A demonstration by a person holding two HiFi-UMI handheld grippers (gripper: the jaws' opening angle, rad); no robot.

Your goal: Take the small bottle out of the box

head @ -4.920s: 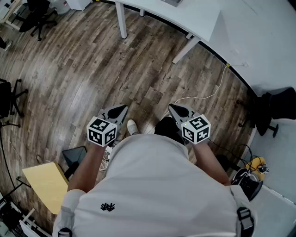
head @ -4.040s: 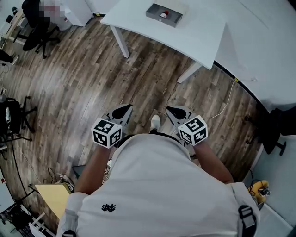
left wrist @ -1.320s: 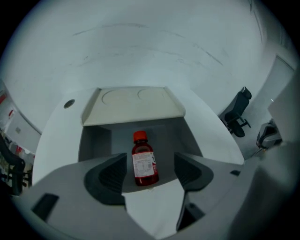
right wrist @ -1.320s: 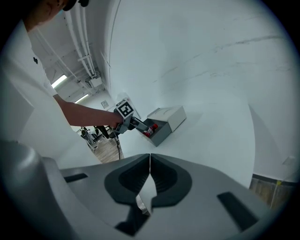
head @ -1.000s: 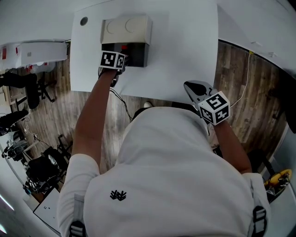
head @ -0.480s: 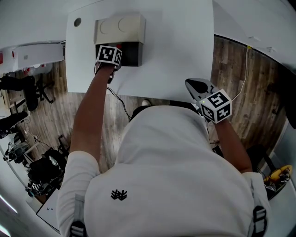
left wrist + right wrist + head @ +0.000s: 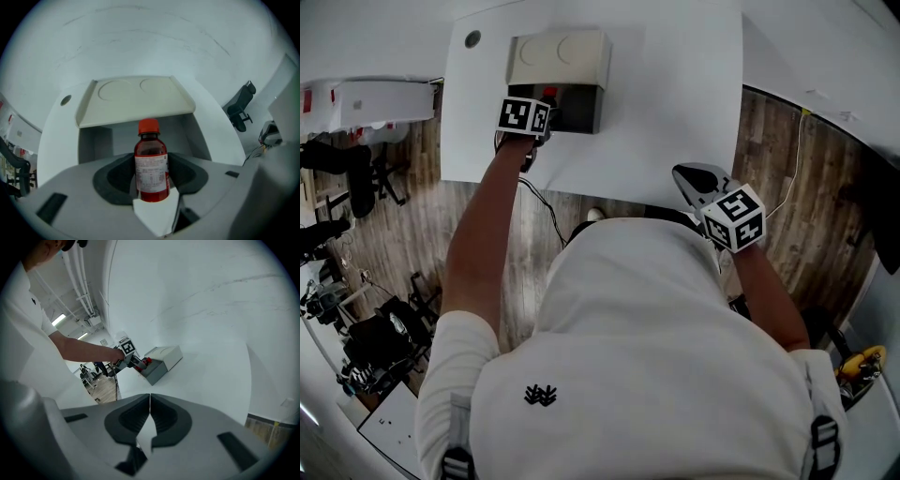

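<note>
Left gripper view: fingers (image 7: 117, 177) of left gripper (image 7: 151, 187) just closed, clamped round small bottle (image 7: 151, 161) at its label, upright inside open box (image 7: 96, 143) far-left on bench (image 7: 675, 94), ready for lifting out. Right gripper (image 7: 149, 420) idle nearer, fingers together, empty.

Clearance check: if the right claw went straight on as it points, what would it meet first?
The right claw would probably meet the white tabletop short of the box, which sits on that line; depth is unclear, so possibly the box itself.
</note>
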